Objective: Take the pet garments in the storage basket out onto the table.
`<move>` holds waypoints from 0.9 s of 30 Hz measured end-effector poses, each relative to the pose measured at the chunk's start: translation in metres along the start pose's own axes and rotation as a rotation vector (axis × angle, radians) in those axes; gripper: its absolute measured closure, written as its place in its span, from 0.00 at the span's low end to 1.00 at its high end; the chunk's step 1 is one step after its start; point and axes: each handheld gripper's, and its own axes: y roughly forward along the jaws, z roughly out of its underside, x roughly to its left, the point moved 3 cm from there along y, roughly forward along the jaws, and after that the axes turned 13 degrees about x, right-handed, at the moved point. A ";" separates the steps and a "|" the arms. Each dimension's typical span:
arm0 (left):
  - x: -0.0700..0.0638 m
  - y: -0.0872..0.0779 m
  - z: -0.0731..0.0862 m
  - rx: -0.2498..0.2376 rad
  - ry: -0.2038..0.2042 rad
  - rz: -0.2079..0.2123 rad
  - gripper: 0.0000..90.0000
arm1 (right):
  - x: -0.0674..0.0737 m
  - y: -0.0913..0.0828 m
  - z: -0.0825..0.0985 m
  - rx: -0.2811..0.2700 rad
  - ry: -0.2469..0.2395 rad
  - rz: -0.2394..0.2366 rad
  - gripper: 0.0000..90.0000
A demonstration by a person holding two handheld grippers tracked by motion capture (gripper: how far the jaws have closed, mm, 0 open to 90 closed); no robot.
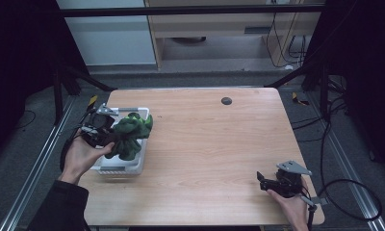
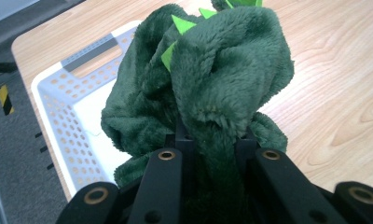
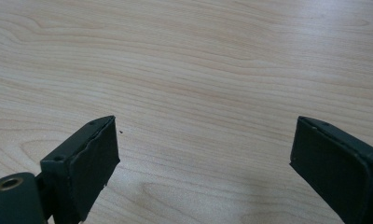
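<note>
Gripping green plush point(image 2: 212, 88), white basket point(image 2: 68, 116) beneath

wooden table point(image 1: 214, 144), small dark round spot point(image 1: 226, 100) near its far edge

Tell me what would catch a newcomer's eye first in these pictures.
First the dark green plush toy, bunched up with bright green spikes, clamped in the left gripper above the white perforated basket at the table's left edge. Next, the right gripper near the front right corner, its jaws wide open over bare wooden table with nothing between them.
</note>
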 end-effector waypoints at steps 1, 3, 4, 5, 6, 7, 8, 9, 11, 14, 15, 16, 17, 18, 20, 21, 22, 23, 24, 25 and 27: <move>-0.001 0.000 0.000 0.002 0.004 0.001 0.87 | 0.000 0.000 0.000 0.000 0.000 0.000 0.09; -0.004 -0.001 -0.002 0.001 0.012 0.004 0.87 | 0.000 0.000 0.000 -0.001 0.001 -0.001 0.09; -0.006 -0.001 -0.002 0.000 0.016 0.005 0.87 | 0.000 -0.001 0.000 -0.001 0.003 -0.005 0.09; -0.006 -0.001 -0.003 0.001 0.019 0.005 0.87 | 0.000 -0.001 0.000 -0.001 0.004 -0.005 0.09; -0.008 -0.001 -0.003 0.005 0.027 0.006 0.87 | 0.000 -0.001 0.000 -0.001 0.001 -0.003 0.09; -0.009 -0.001 -0.004 0.005 0.030 0.008 0.87 | 0.000 -0.001 0.000 -0.001 0.002 -0.003 0.09; -0.011 -0.002 -0.004 0.005 0.035 0.010 0.87 | 0.000 -0.001 0.000 -0.001 0.003 -0.004 0.09; -0.012 -0.002 -0.005 0.006 0.038 0.011 0.87 | 0.000 -0.001 0.000 -0.001 0.004 -0.004 0.09; -0.016 -0.002 -0.006 0.007 0.049 0.015 0.87 | 0.000 -0.001 0.000 -0.001 0.003 -0.004 0.09; -0.022 -0.002 -0.010 -0.002 0.062 0.022 0.87 | 0.000 -0.001 0.000 -0.003 0.002 -0.004 0.09; -0.023 -0.002 -0.010 0.001 0.065 0.025 0.87 | 0.000 -0.001 0.000 -0.005 0.003 -0.006 0.09; -0.025 -0.001 -0.011 -0.001 0.074 0.027 0.87 | 0.000 -0.001 0.000 -0.005 0.006 -0.007 0.09; -0.027 -0.001 -0.012 0.000 0.080 0.029 0.87 | -0.001 -0.001 0.000 -0.008 0.000 -0.002 0.09; -0.029 -0.001 -0.013 0.002 0.088 0.032 0.87 | -0.001 -0.001 0.000 -0.010 0.000 -0.002 0.09; -0.034 0.000 -0.014 0.004 0.100 0.033 0.87 | -0.001 -0.001 0.000 -0.012 0.000 -0.002 0.09; -0.036 0.001 -0.015 0.006 0.109 0.034 0.87 | -0.001 -0.001 0.000 -0.014 -0.003 0.001 0.09; -0.038 0.002 -0.016 0.008 0.112 0.036 0.87 | -0.001 -0.001 -0.001 -0.015 -0.002 0.001 0.09; -0.041 0.003 -0.017 0.004 0.113 0.041 0.87 | -0.001 -0.001 -0.001 -0.016 -0.002 0.001 0.09; -0.043 0.003 -0.017 0.006 0.124 0.042 0.87 | -0.001 -0.002 -0.001 -0.018 -0.001 0.000 0.09; -0.045 0.005 -0.018 0.006 0.125 0.048 0.87 | -0.001 -0.002 -0.001 -0.019 -0.003 0.001 0.09; -0.049 0.006 -0.020 0.008 0.136 0.051 0.87 | -0.001 -0.001 -0.001 -0.018 -0.002 0.001 0.09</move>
